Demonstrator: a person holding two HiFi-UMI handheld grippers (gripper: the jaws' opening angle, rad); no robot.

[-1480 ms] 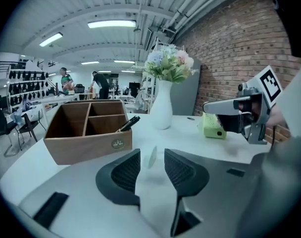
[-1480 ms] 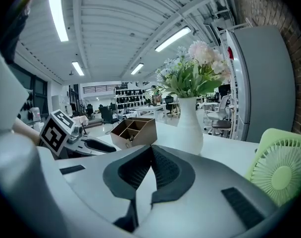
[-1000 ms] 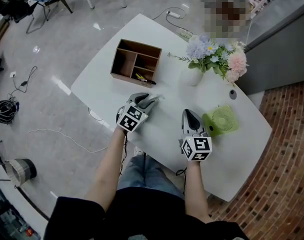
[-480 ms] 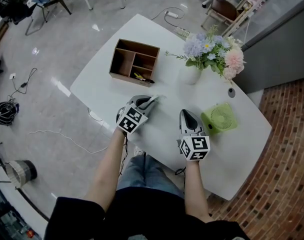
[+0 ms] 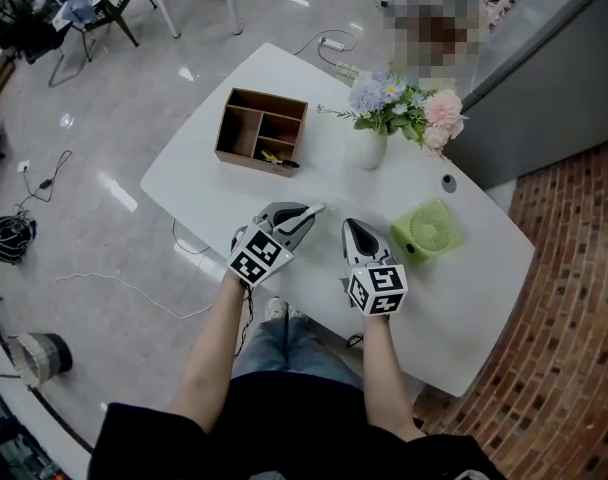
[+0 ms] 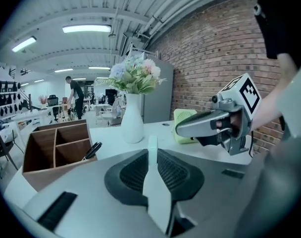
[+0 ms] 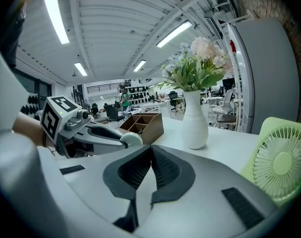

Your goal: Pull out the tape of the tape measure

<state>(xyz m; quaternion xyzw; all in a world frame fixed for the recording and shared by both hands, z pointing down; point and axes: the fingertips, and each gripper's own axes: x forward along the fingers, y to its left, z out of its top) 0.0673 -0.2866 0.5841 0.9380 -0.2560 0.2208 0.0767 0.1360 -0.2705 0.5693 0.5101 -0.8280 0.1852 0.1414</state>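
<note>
wood organizer far-left | flower vase mid | green fan right | white tbl

We see a white desk with rounded corners. On it rest a brown wooden box divided into compartments near the far left corner, a white vase of pastel flowers near the box, and a small light-green fan toward the right, well apart from the box.

No legible text, label, brand or number appears anywhere.
</note>
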